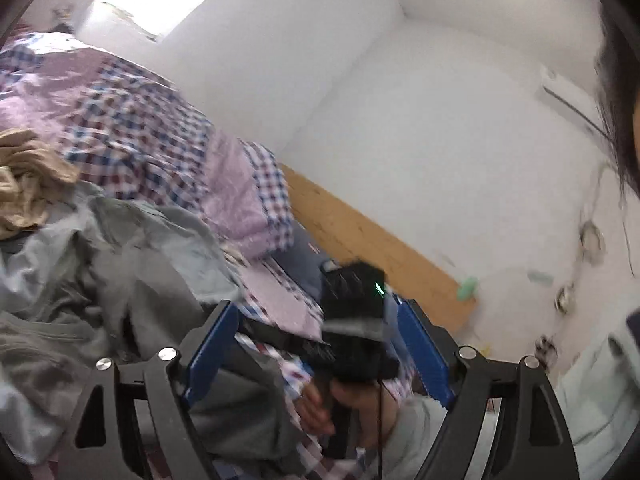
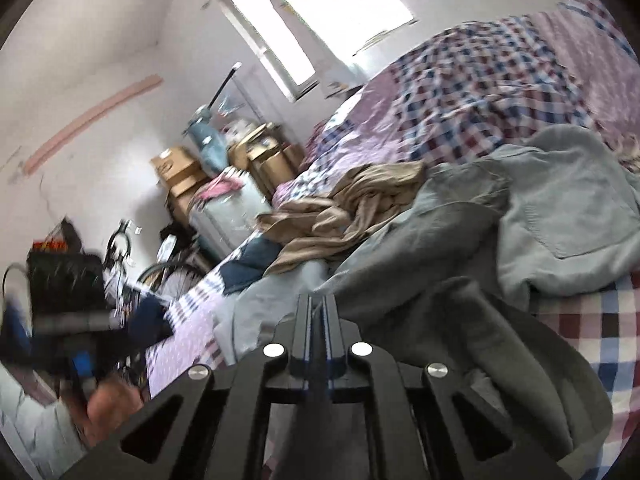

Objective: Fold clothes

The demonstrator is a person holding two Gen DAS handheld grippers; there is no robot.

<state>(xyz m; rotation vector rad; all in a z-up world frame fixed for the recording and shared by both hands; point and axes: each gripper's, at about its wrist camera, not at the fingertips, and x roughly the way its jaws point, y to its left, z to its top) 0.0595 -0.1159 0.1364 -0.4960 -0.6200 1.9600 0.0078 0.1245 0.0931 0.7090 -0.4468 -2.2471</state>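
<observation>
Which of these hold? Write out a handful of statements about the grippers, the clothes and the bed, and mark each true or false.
1. The left gripper has its jaws wide apart. True.
2. The right gripper has its jaws wide apart. False: they are closed together, their tips at the grey garment.
3. A tan garment lies crumpled on the bed beyond the grey one. True.
4. The quilt is plain white. False: it is checked in blue, red and white, with lilac panels.
5. A wooden board runs along the wall at the bed's edge. True.
</observation>
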